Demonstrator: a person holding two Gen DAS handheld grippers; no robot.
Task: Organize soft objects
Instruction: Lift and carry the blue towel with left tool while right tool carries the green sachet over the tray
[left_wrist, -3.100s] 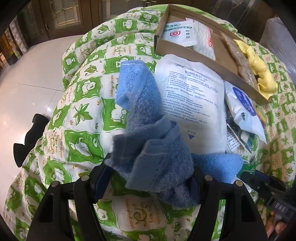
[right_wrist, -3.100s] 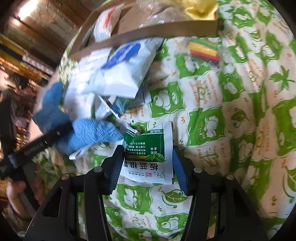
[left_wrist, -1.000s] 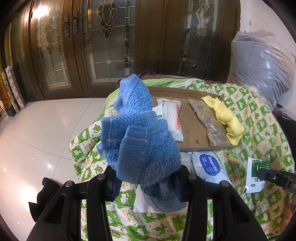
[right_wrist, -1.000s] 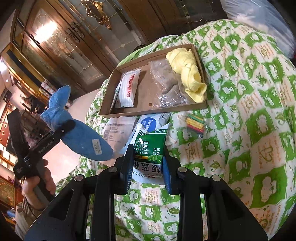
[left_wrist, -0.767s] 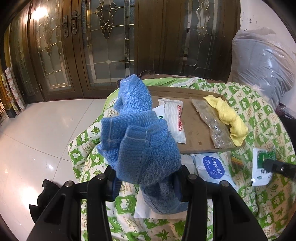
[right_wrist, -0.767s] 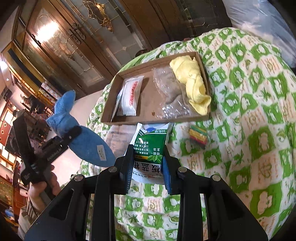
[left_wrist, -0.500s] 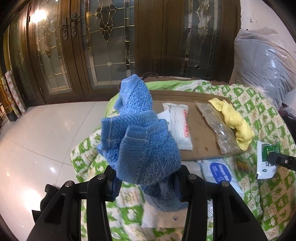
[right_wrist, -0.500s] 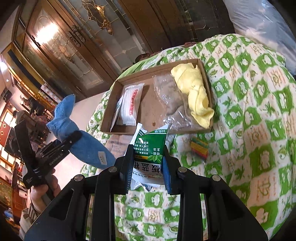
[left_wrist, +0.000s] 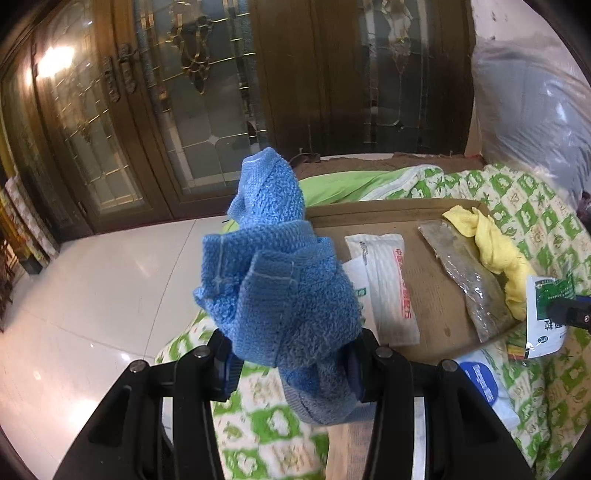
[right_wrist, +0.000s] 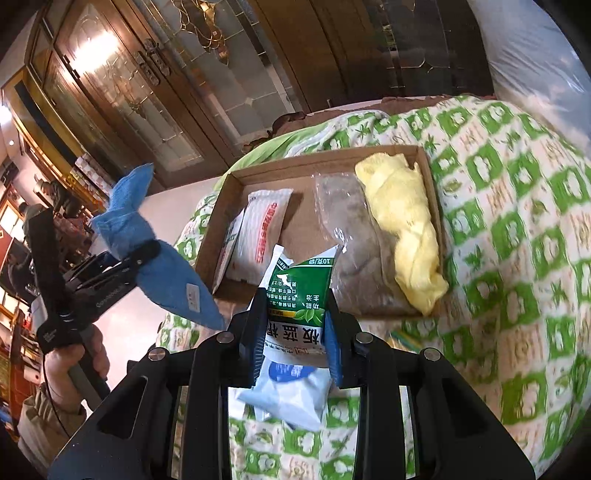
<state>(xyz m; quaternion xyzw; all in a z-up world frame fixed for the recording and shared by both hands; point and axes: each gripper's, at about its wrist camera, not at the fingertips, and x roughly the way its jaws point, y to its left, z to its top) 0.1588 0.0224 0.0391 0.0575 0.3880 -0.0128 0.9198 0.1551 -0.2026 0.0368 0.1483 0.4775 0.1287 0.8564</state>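
Left gripper (left_wrist: 291, 354) clamps blue towel (left_wrist: 280, 280), left of cardboard tray (right_wrist: 314, 173) edge. Right gripper (right_wrist: 295, 332) pinches green sachet (right_wrist: 299, 291) over near wall; tray centre bare.

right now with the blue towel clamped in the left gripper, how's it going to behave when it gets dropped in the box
The blue towel looks floppy: it bunches and droops round the left gripper. It will probably slump into a heap rather than lie flat. Being terry, it may cling to the pads, so it might need a shake over the box.
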